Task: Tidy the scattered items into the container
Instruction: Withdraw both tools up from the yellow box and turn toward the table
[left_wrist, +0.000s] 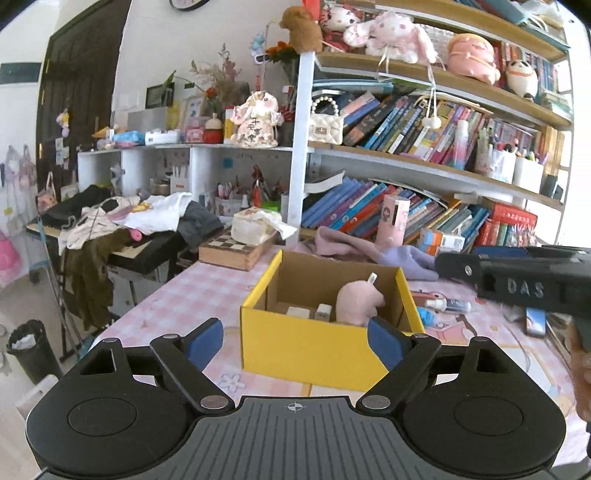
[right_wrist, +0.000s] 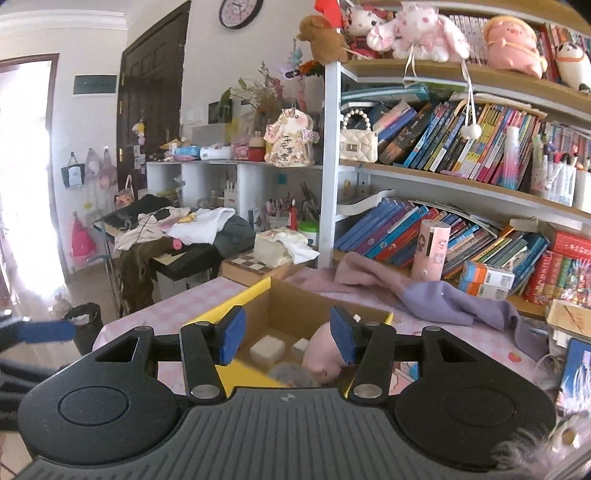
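Observation:
A yellow cardboard box (left_wrist: 306, 350) stands open on the pink checked table. Inside it lie a pink plush (left_wrist: 356, 302) and two small white blocks (left_wrist: 298, 313). My left gripper (left_wrist: 295, 341) is open wide just in front of the box's near wall, with nothing between its blue pads. In the right wrist view my right gripper (right_wrist: 288, 339) hangs over the box (right_wrist: 295, 314), jaws apart with nothing between them. The plush (right_wrist: 325, 354), a white block (right_wrist: 267, 349) and a grey fuzzy item (right_wrist: 291, 373) lie below it. The right gripper's black body (left_wrist: 517, 284) shows at the right of the left wrist view.
A small spray bottle (left_wrist: 447, 305), a blue item (left_wrist: 426, 317) and a phone (left_wrist: 535, 321) lie right of the box. A purple cloth (right_wrist: 443, 295) and pink cylinder (right_wrist: 430, 251) sit behind it, below full bookshelves. A chessboard case (left_wrist: 232, 251) is back left. A bin (left_wrist: 31, 347) stands beyond the table's left edge.

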